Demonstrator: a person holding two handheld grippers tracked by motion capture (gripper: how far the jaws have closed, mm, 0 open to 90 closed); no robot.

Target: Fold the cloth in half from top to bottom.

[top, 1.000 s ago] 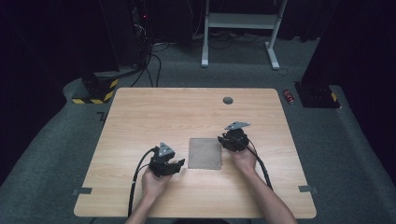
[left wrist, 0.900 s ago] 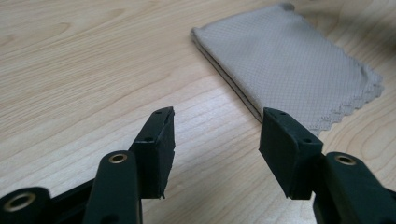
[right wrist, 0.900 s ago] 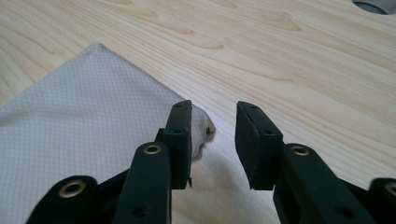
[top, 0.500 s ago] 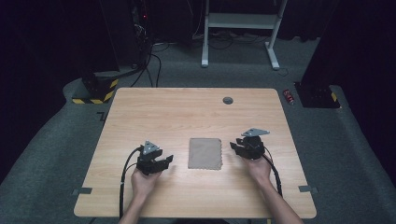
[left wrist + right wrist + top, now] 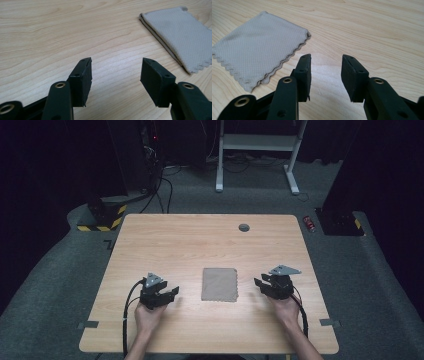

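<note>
A folded grey-beige cloth (image 5: pixel 220 284) lies flat on the wooden table (image 5: pixel 200 240), a little nearer the front edge than the middle. My left gripper (image 5: pixel 172 293) rests to the left of it, apart from it, open with nothing between its jaws. In the left gripper view the cloth (image 5: pixel 180 35) lies at the upper right, beyond my left gripper (image 5: pixel 116 72). My right gripper (image 5: pixel 258 284) sits to the right of the cloth, open and empty; its jaws have just been opening. The right gripper view shows the cloth (image 5: pixel 259 52) at the left, beside my right gripper (image 5: pixel 325 72).
A round cable port (image 5: pixel 244 227) is set in the table near its far edge. Beyond the table stand a white desk frame (image 5: pixel 255 150), dark equipment with cables (image 5: pixel 145 165) and a black-and-yellow striped block (image 5: pixel 102 215) on the floor.
Both hands have drawn away from the cloth: the left gripper moved left, the right gripper moved right and toward the front. The cloth lies free between them.
</note>
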